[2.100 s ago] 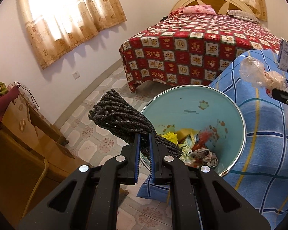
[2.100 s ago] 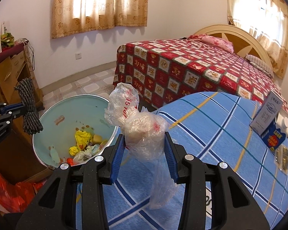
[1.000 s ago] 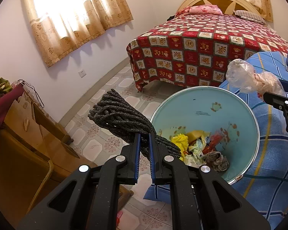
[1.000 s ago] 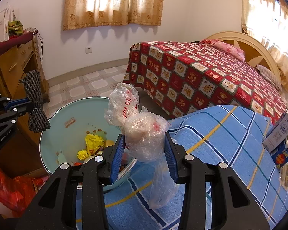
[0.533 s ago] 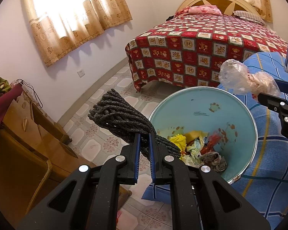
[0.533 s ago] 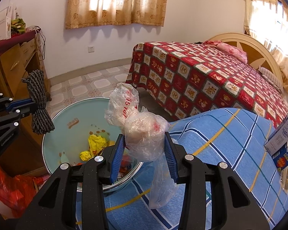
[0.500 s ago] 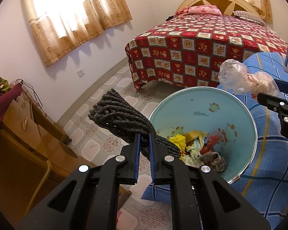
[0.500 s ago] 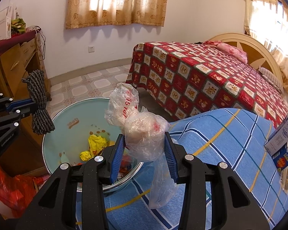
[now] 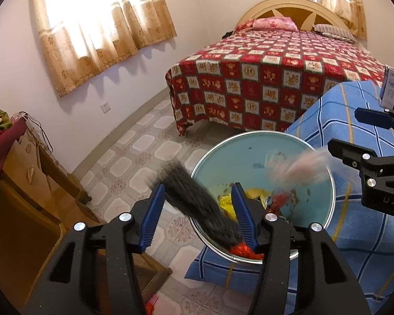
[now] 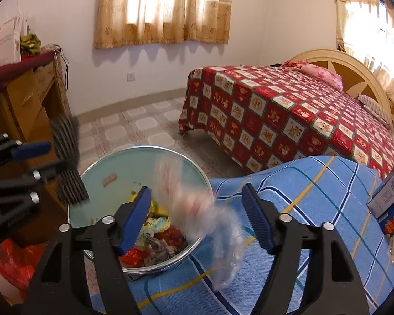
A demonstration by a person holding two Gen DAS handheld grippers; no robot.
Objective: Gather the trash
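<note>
Dropping both loads at once, by the look of it. Left gripper (image 9: 197,210): jaws opening, now at a middling gap, rope (image 9: 197,204) blurred between them and clear of the left pad; contact with the right pad cannot be told. Its long axis runs from upper left down to lower right, with the low end crossing over the bin (image 9: 331,183) rim. The upper end hangs out over the floor (image 9: 149,157), so whether the whole rope lands inside is uncertain.

Right gripper (image 10: 197,220): jaws opening, wide, bag (image 10: 194,199) blurred between them and apparently touching neither pad. The bag sits over the bin's right rim, its tail trailing down over the blue cloth (image 10: 315,197). It could tip either way: in, or onto the cloth.

The left gripper sits nearer the bin's left rim, the right gripper nearer its cloth side.

Left view shows the rope's slant and where its end crosses the rim; the bag is only a smear near the far rim. Right view shows the bag's tail outside the bin and the rope hanging almost vertical beside the left rim, which the left view hides.
</note>
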